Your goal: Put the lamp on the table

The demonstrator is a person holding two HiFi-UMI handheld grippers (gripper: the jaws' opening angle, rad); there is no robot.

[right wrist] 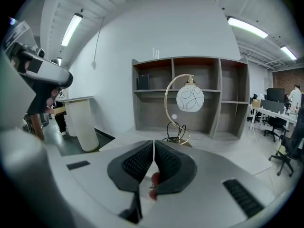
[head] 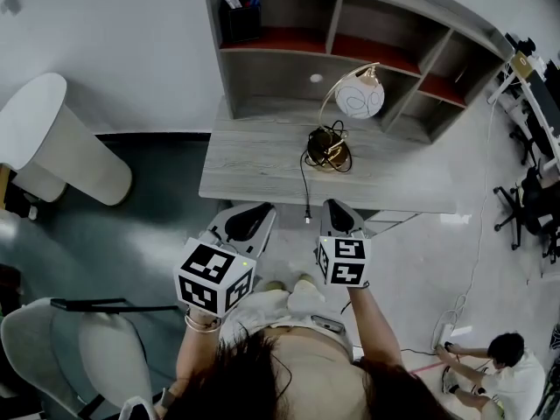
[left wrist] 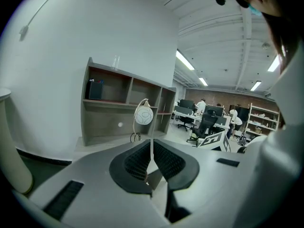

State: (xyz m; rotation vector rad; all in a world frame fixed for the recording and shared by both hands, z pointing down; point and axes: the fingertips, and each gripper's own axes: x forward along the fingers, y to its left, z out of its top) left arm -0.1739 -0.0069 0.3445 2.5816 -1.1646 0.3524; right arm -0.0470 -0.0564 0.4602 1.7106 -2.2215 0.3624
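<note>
The lamp stands on the grey table: a white globe shade on a curved gold stem, a round gold base with black cord coiled on it. The cord's tail trails toward the table's near edge. In the right gripper view the lamp is straight ahead; in the left gripper view the lamp is farther off. My left gripper and right gripper hover just before the table's near edge, both shut and holding nothing.
A grey shelf unit rises at the table's back with a dark box in its left cubby. A white round pedestal stands left. A chair is near left. A person crouches on the floor at right, near office chairs.
</note>
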